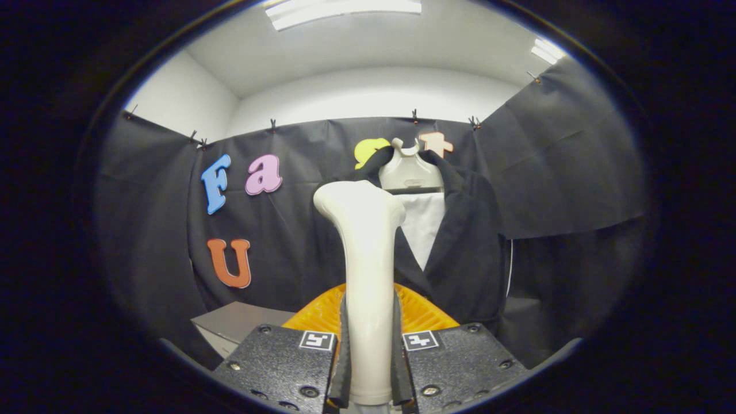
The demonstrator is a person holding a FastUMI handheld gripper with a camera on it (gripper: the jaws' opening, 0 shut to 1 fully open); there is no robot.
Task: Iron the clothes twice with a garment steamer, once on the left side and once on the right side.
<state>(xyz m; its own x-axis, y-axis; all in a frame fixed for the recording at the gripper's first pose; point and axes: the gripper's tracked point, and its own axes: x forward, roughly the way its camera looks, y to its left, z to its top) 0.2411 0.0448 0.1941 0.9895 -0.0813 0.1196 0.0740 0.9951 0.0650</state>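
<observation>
The fingers [369,345] clamp both sides of the steamer [367,276] handle, which stands upright between them (head topmost). Beyond it hangs the jacket [466,241] on a hanger [409,169].

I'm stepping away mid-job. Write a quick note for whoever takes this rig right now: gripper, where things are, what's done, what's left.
Gripper: shut on the steamer, both fingers pressing its handle, head pointing up.
Jacket: dark, hanging on a pale hanger against the booth wall, just beyond the steamer and a little to its right, with a white panel showing between the lapels.
Done: steamer is picked up. Whether any pass has been made, I cannot tell.
Left: likely both passes, left side and right side.
</observation>
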